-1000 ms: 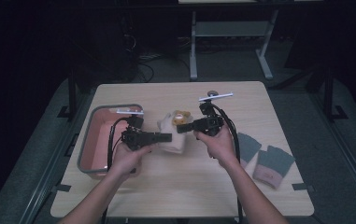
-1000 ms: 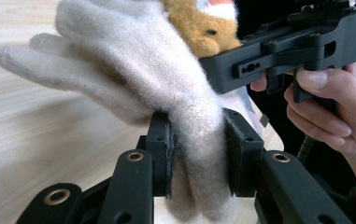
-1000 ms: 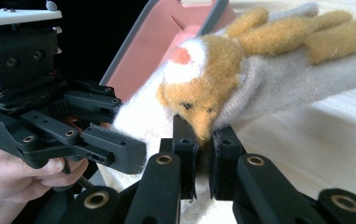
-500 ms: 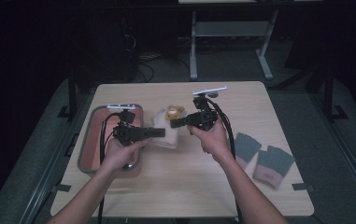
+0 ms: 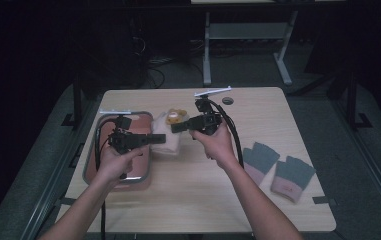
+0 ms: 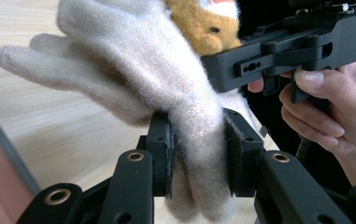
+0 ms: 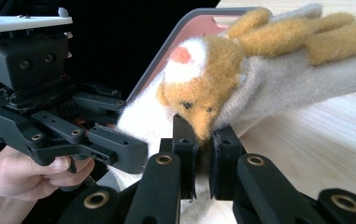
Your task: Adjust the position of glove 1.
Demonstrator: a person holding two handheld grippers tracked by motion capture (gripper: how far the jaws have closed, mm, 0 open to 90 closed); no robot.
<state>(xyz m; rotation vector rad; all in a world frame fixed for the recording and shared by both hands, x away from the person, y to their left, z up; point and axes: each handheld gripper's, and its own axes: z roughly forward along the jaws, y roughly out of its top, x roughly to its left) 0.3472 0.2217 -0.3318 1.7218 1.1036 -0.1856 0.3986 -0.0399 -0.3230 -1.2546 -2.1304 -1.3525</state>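
high view: cream glove [image 5: 170, 140] at frame centre, above bench [image 5: 258, 107], detail blurred | left hand-held gripper [image 6: 196, 151] clamps its cuff | right hand-held gripper [image 7: 202, 144] pinches orange bear patch, probably

Fuzzy knitted wool is seen on the cream glove [image 6: 166, 79], matt black plastic on the left gripper [image 6: 199, 158], and smooth pale wood beneath on the table [image 5: 258, 110].

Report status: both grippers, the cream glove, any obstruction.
Left gripper and right gripper shut on cream glove, lifted beside tray. Grey gloves clear.
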